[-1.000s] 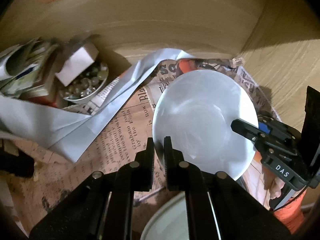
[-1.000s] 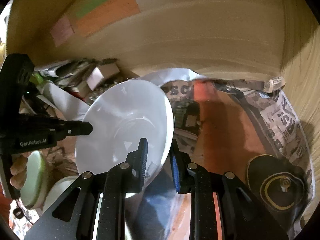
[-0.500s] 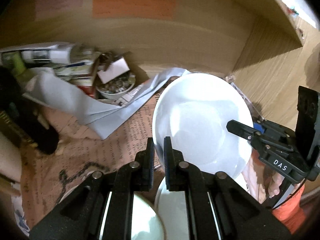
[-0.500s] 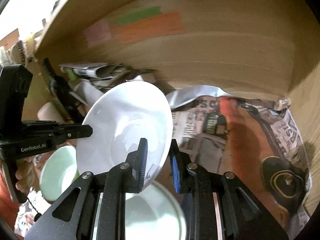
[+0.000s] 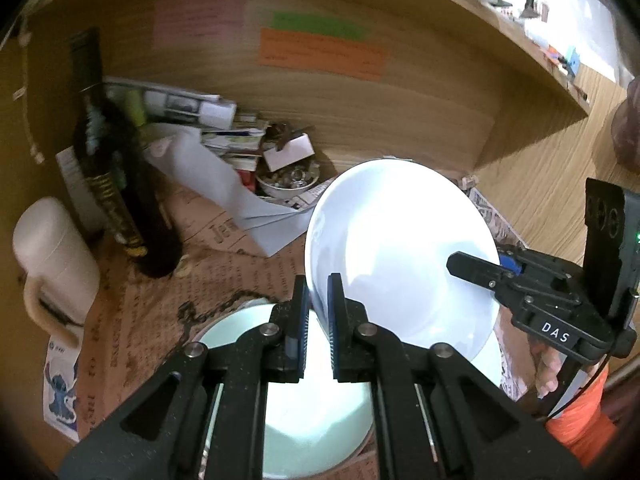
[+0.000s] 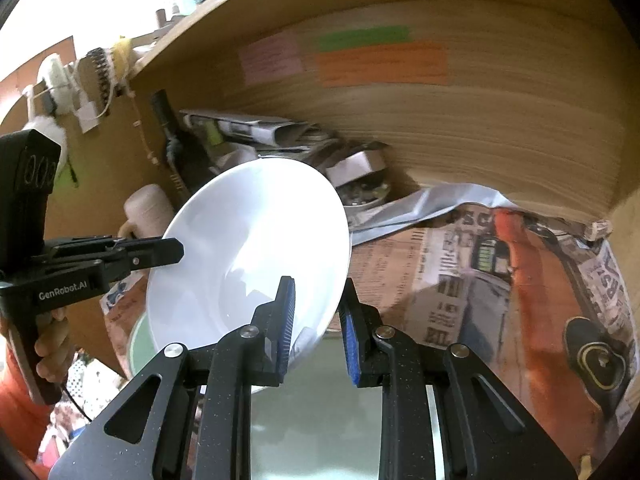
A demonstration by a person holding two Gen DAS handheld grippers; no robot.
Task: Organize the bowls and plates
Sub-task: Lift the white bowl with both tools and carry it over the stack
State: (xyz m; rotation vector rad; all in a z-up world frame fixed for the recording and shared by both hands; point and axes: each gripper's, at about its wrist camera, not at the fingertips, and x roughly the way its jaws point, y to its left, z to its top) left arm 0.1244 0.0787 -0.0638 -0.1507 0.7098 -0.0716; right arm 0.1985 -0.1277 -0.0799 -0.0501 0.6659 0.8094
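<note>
A white deep plate (image 5: 400, 256) hangs tilted above the newspaper-lined shelf, held by its rim from both sides. My left gripper (image 5: 318, 285) is shut on the near-left rim, and my right gripper (image 5: 474, 266) clamps the right rim. In the right wrist view the same plate (image 6: 248, 256) sits between my right gripper (image 6: 316, 286), shut on its lower right rim, and my left gripper (image 6: 172, 250) on its left rim. Under the plate lies a pale green dish (image 5: 304, 400); the right wrist view shows it (image 6: 320, 404) beside another green dish (image 6: 138, 344).
A dark bottle (image 5: 116, 184) and a white mug (image 5: 52, 248) stand at the left. A small bowl of trinkets (image 5: 288, 180), papers and a grey sheet (image 5: 236, 200) crowd the back. Coloured notes (image 5: 320, 52) are stuck on the wooden back wall. A black object (image 6: 596, 352) lies on the newspaper at the right.
Both grippers have drawn back and risen with the plate still held. The shelf's back wall, bottle and mug have come into view, and the pale green dishes now show beneath.
</note>
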